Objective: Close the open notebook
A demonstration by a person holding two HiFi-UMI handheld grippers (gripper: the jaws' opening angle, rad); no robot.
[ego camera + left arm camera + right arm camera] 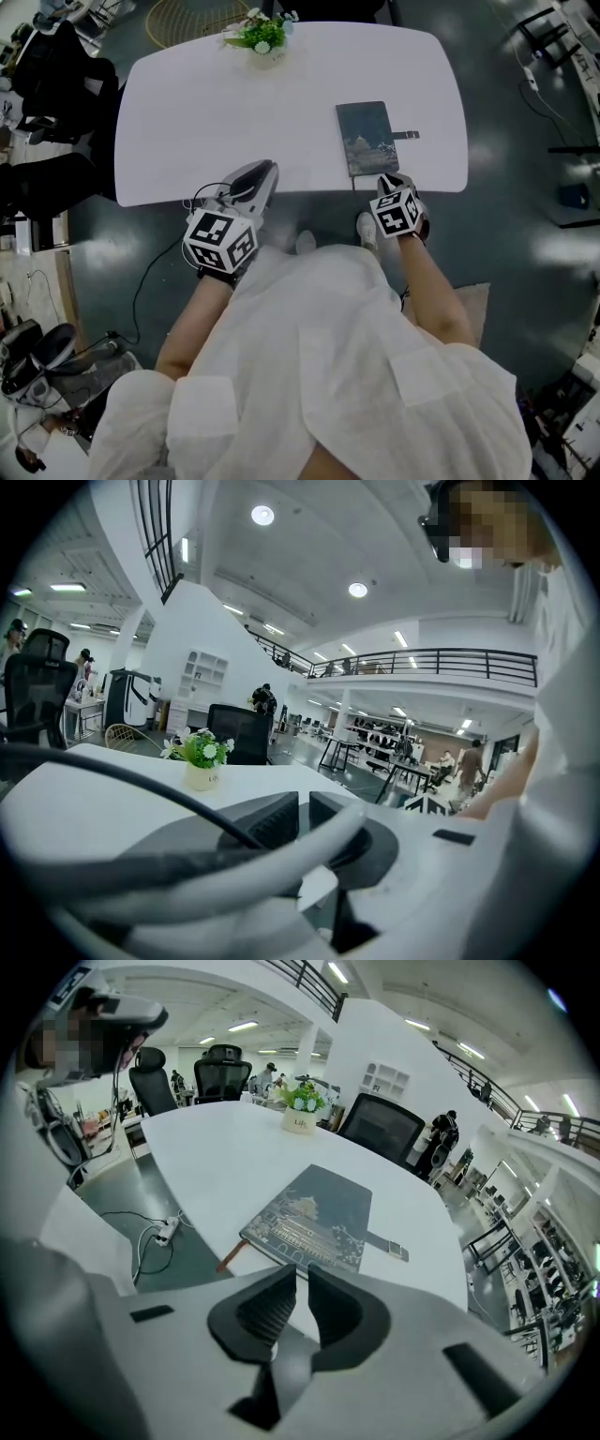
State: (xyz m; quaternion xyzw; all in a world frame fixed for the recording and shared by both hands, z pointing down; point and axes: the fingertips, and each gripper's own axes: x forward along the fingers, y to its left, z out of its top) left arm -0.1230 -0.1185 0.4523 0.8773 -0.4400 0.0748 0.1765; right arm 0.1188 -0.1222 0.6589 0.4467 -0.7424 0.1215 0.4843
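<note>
Where the head view looks steeply down, the dark floor (506, 122) fills the frame around a white, round-cornered surface (187, 112), and the person's pale garment (328, 375) covers the picture's 6 o'clock half.

The left gripper (264, 171) reaches over the near edge of the surface at about 7 o'clock from its middle, its marker cube behind it over the floor. In its own view the left gripper (302, 803) shows two dark jaws with only a narrow slit between them and nothing in that slit; a grey cable (141, 780) crosses in front.

The right gripper (390, 180) sits at the near edge at about 5 o'clock, tilted downward. In its own view the right gripper (302, 1277) has its jaws a little apart, with nothing between them, and the white surface shows through the gap.

The notebook (367, 137) lies flat and closed at about 4 o'clock on the surface, dark teal cover up, with a pale building drawn on it. It is just beyond the right gripper at 12 o'clock and not touching it; the right gripper view shows the notebook (314, 1218) just past the jaw tips.

A small potted plant (264, 37) with white flowers stands at the far edge, near 12 o'clock.

The notebook's strap (406, 135) sticks out at 3 o'clock from the cover, lying on the surface.

A thin brown ribbon (232, 1257) pokes out of its near corner.
</note>
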